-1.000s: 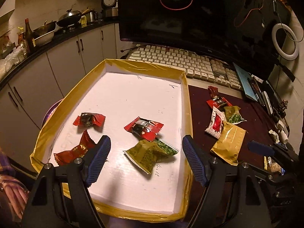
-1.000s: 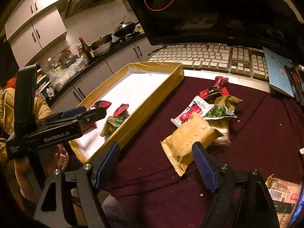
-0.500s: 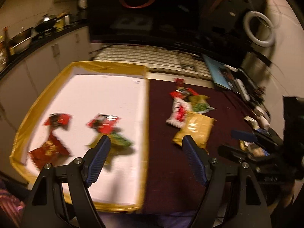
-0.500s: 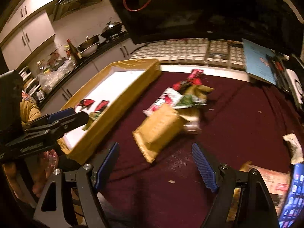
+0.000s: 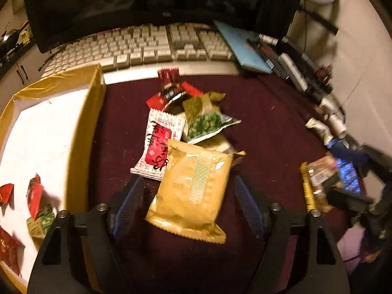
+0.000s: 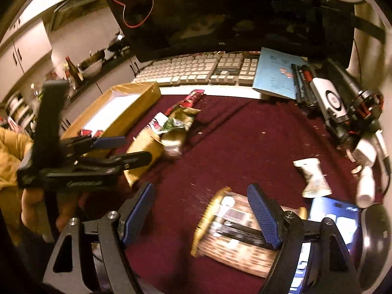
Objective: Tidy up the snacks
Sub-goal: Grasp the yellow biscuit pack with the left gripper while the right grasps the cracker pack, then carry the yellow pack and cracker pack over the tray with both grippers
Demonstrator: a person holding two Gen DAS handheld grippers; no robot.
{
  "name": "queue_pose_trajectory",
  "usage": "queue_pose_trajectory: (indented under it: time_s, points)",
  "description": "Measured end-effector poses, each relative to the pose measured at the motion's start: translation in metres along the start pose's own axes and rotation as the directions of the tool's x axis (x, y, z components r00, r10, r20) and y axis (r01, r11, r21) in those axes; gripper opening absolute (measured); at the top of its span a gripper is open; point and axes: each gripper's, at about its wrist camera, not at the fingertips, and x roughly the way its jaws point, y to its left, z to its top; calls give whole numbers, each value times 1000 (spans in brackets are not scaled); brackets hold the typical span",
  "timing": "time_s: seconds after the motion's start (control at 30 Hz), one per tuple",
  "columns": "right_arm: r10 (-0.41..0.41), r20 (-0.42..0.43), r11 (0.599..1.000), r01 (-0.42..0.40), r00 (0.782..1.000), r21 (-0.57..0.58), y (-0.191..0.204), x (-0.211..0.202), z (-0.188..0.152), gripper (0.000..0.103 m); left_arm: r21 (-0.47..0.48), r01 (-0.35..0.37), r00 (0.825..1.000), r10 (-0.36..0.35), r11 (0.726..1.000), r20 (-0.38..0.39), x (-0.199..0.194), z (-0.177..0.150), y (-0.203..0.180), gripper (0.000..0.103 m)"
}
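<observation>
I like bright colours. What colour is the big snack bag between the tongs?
The big snack bag is shiny gold, clearest in the left wrist view.

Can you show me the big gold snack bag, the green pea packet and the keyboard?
Big gold foil snack bag (image 5: 193, 188), left wrist view, middle.
Green pea packet (image 5: 205, 122), left wrist view, printed front.
Beige computer keyboard (image 5: 137, 49), left wrist view, keys.

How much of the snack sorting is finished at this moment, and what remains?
A few small packets already lie in the gold-edged tray. The left gripper is open around the gold pouch, its jaws closing in. The right gripper is open over a dark packet. The pile on the maroon cloth remains.
</observation>
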Motion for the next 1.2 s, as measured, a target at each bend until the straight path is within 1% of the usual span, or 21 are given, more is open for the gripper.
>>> queue_pose_trajectory:
  time_s: [0.03, 0.07, 0.1, 0.2, 0.23, 0.27, 0.37, 0.43, 0.5, 0.63, 0.7, 0.73, 0.77, 0.83, 0.93, 1.0, 1.03, 1.07, 1.1, 1.17, 1.2]
  points:
    - [-13, -4, 1000, 13, 1000, -10, -3, 0, 1, 80, 2, -5, 1000, 5, 1000, -10, 4, -1, -1, 57]
    - [-32, -14, 999, 32, 999, 0, -12, 1, 2, 80, 9, -15, 1000, 15, 1000, -2, 3, -3, -3, 53]
    - [-32, -14, 999, 32, 999, 0, -12, 1, 2, 81, 13, -18, 1000, 18, 1000, 3, 0, -6, -3, 47]
    - [-39, -41, 998, 41, 998, 52, -24, 7, 2, 81, 1, -16, 1000, 16, 1000, 12, -9, -16, -3, 47]
    - [-45, -43, 998, 48, 998, 51, -24, 8, 1, 81, -3, -11, 1000, 11, 1000, 22, -12, -19, -4, 47]
    - [-57, -41, 998, 58, 998, 22, -21, 9, 2, 81, -12, 0, 1000, 0, 1000, 30, -16, -24, -3, 47]
    - [-59, -38, 998, 59, 998, 7, -21, 14, 7, 85, -42, 41, 999, -40, 998, 27, -21, -31, 0, 47]
    - [-59, -83, 998, 61, 995, 12, -25, 24, 11, 85, -49, 51, 998, -50, 997, 26, -26, -36, 1, 47]
    - [-19, -141, 999, 25, 990, 46, -30, 31, 7, 85, -51, 60, 998, -59, 997, 29, -27, -39, 1, 47]
    - [10, -158, 999, -4, 987, 40, -24, 27, -2, 87, -56, 78, 997, -77, 995, 33, -31, -44, 1, 47]
    - [45, -166, 999, -40, 985, 29, -19, 22, -7, 88, -53, 81, 996, -80, 995, 32, -31, -44, 1, 47]
    - [61, -191, 998, -62, 980, 1, -15, 18, -12, 89, -53, 83, 996, -81, 995, 32, -32, -45, 2, 47]
    - [61, -191, 998, -62, 980, 1, -15, 18, -12, 89, -56, 86, 996, -84, 995, 34, -33, -46, 2, 47]
    - [58, -217, 997, -66, 974, -28, -10, 17, -17, 89, -68, 92, 995, -89, 993, 45, -35, -48, 6, 47]
    - [12, -222, 995, -33, 975, -92, 4, 15, -28, 91, -86, 70, 996, -65, 994, 61, -38, -50, 9, 47]
    - [-79, -236, 981, 34, 969, -192, 17, 21, -40, 89, -92, 52, 996, -45, 994, 81, -43, -51, 10, 47]
    - [-120, -227, 969, 64, 967, -237, 23, 22, -44, 89, -94, 43, 995, -35, 995, 93, -46, -50, 10, 47]
    - [-116, -222, 971, 63, 968, -232, 22, 21, -44, 85, -92, 29, 994, -19, 995, 103, -48, -50, 10, 47]
    - [-109, -219, 976, 63, 970, -210, 19, 20, -42, 74, -90, 12, 994, -2, 996, 113, -51, -49, 10, 47]
    - [-116, -208, 980, 79, 971, -181, 15, 17, -38, 73, -90, -11, 990, 23, 996, 138, -58, -49, 9, 47]
    - [-123, -204, 979, 85, 971, -184, 17, 17, -37, 73, -92, -12, 989, 25, 996, 147, -60, -49, 10, 47]
